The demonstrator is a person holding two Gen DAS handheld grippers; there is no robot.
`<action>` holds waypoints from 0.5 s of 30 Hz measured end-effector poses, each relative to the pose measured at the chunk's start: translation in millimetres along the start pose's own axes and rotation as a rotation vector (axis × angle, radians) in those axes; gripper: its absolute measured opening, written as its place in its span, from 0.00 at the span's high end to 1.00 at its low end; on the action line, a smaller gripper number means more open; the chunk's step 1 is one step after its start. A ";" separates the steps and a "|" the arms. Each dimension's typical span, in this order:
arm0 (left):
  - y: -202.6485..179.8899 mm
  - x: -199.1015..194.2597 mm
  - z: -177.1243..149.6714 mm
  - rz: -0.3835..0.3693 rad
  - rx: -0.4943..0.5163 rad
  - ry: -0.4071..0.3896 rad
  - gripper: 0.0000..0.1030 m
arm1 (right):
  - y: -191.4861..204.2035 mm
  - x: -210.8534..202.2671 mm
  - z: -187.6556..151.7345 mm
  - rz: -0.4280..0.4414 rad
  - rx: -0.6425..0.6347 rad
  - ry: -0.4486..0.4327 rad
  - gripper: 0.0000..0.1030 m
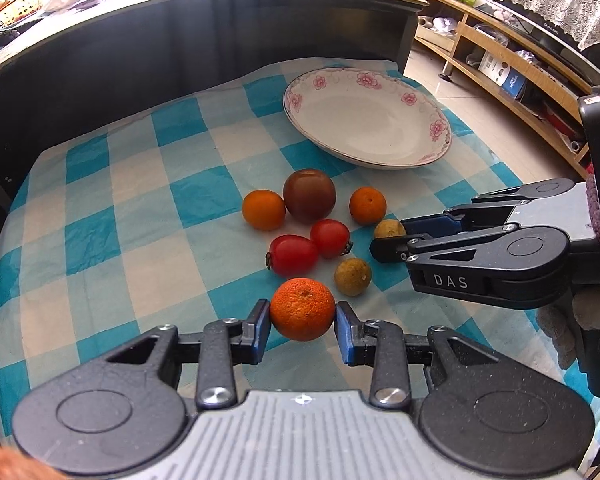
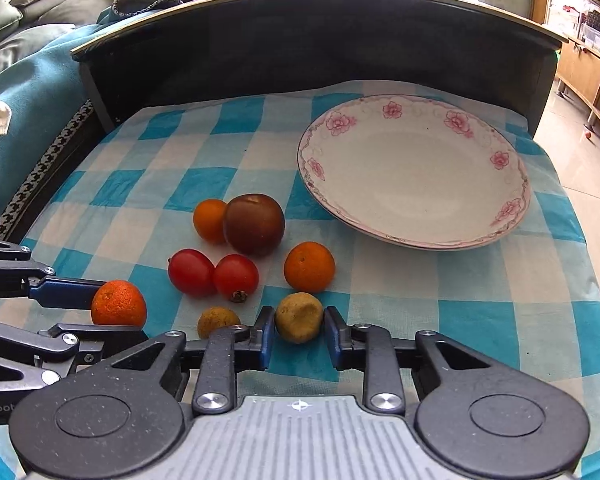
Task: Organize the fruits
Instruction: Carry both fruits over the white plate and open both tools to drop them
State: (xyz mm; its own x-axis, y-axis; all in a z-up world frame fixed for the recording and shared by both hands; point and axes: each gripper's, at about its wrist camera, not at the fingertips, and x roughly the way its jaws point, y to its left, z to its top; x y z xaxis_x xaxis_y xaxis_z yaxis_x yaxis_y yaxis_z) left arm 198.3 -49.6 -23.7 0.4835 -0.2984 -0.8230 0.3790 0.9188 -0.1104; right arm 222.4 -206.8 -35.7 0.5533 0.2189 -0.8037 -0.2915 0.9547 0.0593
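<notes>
On the blue-checked cloth lie several fruits in front of a white plate (image 1: 410, 98) with pink flowers, which also shows in the right wrist view (image 2: 456, 120). My left gripper (image 1: 303, 322) is shut on a bumpy orange mandarin (image 1: 302, 308), also seen from the right wrist (image 2: 118, 303). My right gripper (image 2: 299, 334) is shut on a yellow-brown longan (image 2: 299, 317), seen from the left wrist (image 1: 388, 229). A second longan (image 1: 352, 276), two red tomatoes (image 1: 293, 255) (image 1: 329, 238), a dark brown tomato (image 1: 309, 196) and two smooth oranges (image 1: 263, 209) (image 1: 367, 205) lie loose.
A dark raised counter wall (image 1: 180, 40) stands behind the cloth. The cloth's right edge drops to a tiled floor (image 2: 580, 160). Wooden shelving (image 1: 520, 60) runs along the right. A teal sofa (image 2: 28, 100) is at the left.
</notes>
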 end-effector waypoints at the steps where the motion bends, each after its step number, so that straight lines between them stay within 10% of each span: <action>1: -0.3 0.6 0.5 0.001 0.001 0.000 0.58 | -0.1 -0.4 -0.3 0.001 0.003 0.000 0.79; 15: -18.0 2.2 29.2 -0.006 0.034 -0.072 0.58 | -14.5 -35.7 6.5 0.012 0.079 -0.075 0.80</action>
State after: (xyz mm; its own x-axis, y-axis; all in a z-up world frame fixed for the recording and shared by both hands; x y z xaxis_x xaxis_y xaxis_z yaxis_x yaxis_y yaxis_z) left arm 215.6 -74.3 -7.2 0.5362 -0.3228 -0.7799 0.4081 0.9080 -0.0952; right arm 211.9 -227.2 -4.0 0.6080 0.2425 -0.7560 -0.2379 0.9641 0.1180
